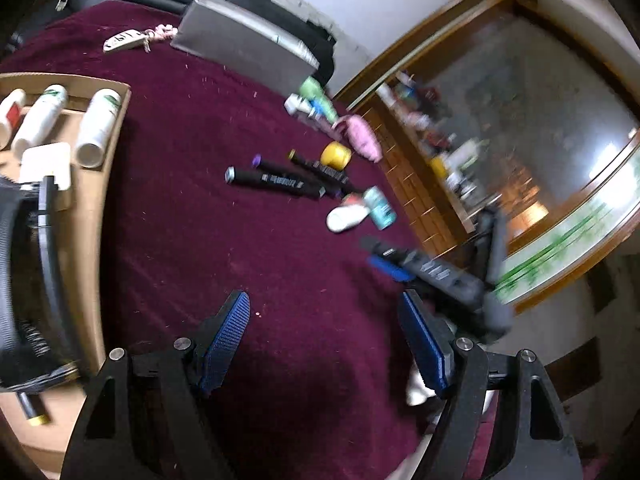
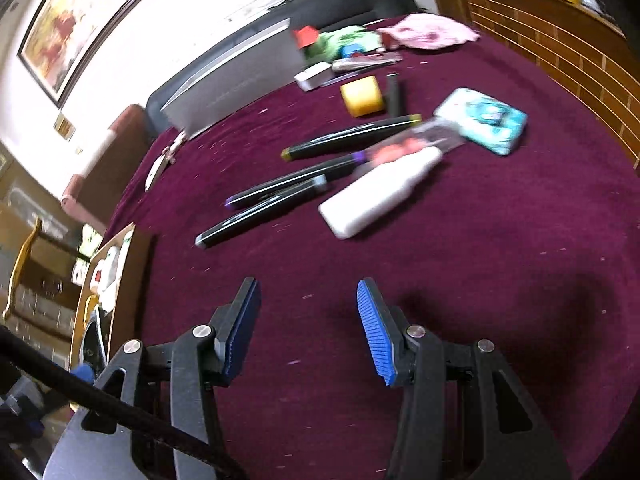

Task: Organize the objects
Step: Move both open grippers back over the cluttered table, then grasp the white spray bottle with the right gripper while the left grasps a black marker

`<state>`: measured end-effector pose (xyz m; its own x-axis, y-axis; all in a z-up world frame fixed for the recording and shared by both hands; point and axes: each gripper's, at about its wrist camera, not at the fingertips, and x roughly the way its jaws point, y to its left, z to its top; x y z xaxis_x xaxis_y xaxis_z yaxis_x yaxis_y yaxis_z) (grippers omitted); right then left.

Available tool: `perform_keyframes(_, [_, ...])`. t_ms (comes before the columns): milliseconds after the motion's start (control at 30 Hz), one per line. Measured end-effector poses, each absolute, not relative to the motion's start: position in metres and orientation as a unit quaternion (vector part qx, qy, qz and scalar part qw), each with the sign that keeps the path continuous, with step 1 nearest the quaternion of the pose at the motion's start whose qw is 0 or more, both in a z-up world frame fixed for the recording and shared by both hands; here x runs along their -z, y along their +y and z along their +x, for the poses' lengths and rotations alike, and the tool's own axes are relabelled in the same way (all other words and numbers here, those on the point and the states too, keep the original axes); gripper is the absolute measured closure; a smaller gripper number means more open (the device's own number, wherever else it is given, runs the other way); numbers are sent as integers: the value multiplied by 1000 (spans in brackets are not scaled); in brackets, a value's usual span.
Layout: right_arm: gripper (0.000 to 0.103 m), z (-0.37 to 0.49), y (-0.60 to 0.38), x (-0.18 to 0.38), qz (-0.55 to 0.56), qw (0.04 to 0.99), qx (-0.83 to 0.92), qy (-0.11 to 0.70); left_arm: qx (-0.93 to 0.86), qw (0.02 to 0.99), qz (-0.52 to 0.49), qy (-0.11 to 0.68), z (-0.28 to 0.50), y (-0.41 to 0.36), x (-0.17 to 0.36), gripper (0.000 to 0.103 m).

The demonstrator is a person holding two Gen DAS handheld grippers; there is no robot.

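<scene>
- While both views are motion-blurred, left gripper point(image 1: 326, 316): fingers spread, nothing between them, above bare maroon tablecloth point(image 1: 192, 216).
- Right gripper point(image 2: 308, 304): fingers apart, empty, over the same cloth.
- Three black marker pens point(image 2: 264, 210), lying side by side mid-table.
- White bottle point(image 2: 376, 194), on its side, just beside the markers.
- Teal packet point(image 2: 482, 120), yellow block point(image 2: 362, 96), possibly a sponge.
- Cardboard tray point(image 1: 92, 216) at table edge, holding white bottles point(image 1: 98, 128).
</scene>
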<state>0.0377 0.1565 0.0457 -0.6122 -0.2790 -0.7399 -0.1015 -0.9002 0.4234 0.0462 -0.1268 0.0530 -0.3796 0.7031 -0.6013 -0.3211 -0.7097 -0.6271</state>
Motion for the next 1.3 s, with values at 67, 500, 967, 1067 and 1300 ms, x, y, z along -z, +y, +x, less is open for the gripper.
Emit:
perform_keyframes(67, [54, 36, 169, -45, 434, 42, 871, -227, -814, 296, -472, -165, 43, -106, -45, 32])
perform_keyframes(500, [53, 8, 215, -40, 425, 28, 861, -278, -817, 247, -510, -105, 38, -66, -4, 27])
perform_keyframes(967, [50, -43, 195, -24, 471, -31, 832, -292, -795, 301, -467, -245, 34, -89, 2, 3])
perform_keyframes(1067, [49, -51, 189, -24, 467, -40, 836, -285, -800, 301, -478, -204, 34, -79, -2, 3])
perform_keyframes(1300, [70, -46, 186, -26, 470, -34, 856, -213, -830, 283, -473, -80, 9, -56, -33, 3])
